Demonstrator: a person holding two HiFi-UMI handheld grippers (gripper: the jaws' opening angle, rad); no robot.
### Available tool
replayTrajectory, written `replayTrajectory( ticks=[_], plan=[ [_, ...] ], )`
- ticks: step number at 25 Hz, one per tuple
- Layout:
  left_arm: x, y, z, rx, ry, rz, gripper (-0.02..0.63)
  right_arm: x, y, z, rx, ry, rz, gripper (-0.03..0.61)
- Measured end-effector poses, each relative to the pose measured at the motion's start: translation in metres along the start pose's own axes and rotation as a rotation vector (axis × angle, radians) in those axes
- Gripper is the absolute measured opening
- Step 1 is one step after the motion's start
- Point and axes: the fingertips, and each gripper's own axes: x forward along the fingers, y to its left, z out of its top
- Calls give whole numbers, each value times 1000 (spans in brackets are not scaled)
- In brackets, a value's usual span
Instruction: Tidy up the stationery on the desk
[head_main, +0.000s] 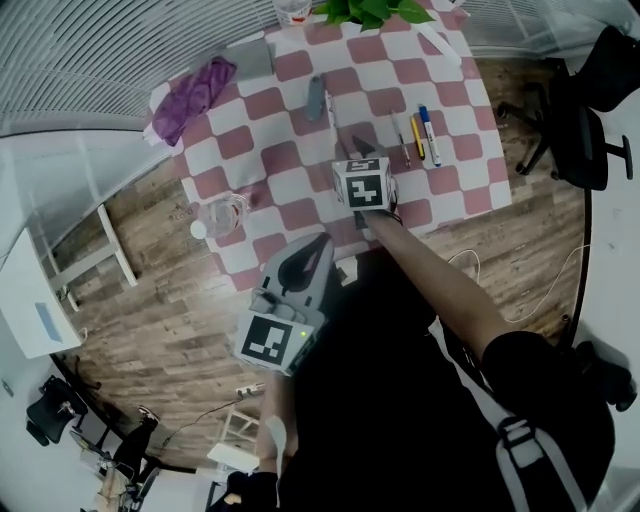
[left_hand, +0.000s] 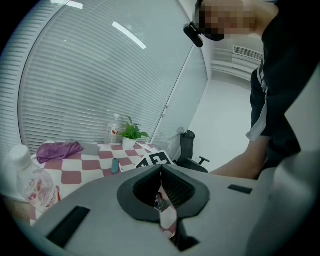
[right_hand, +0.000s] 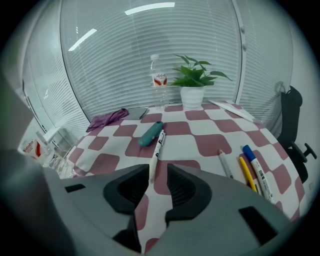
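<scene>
My right gripper (right_hand: 160, 172) gaped; my left gripper (left_hand: 160, 171) sat closed, empty. The slim white plastic marker pen (right_hand: 156, 151) at twelve o'clock looked light, stiff and slippery, so I judged mid-barrel the best pinch.

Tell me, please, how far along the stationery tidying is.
Done, apparently: pencil, yellow pen and blue-capped marker lie side by side. In hand: the right gripper, open, hovers at the white marker's near end; no grip yet. Remaining: that marker and the teal case beside it. The left gripper is shut, empty.
</scene>
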Motion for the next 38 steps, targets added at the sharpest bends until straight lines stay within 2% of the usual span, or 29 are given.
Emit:
replayTrajectory(
  ticks=[9, 12, 16, 28, 38],
  plan=[
    [-21, 24, -4, -14, 21, 39, 34, 28, 19, -11, -29, 45, -26, 127],
    [-23, 28, -3, -14, 20, 51, 34, 32, 17, -12, -20, 46, -47, 80],
    [-20, 26, -3, -12, 22, 52, 34, 31, 12, -12, -3, 45, -54, 71],
    [13, -3, 2, 11, 23, 11, 34, 1, -47, -38, 23, 76, -74, 69],
    [41, -36, 2, 47, 34, -38, 34, -22, -84, -62, 1, 90, -67, 69]
  ],
)
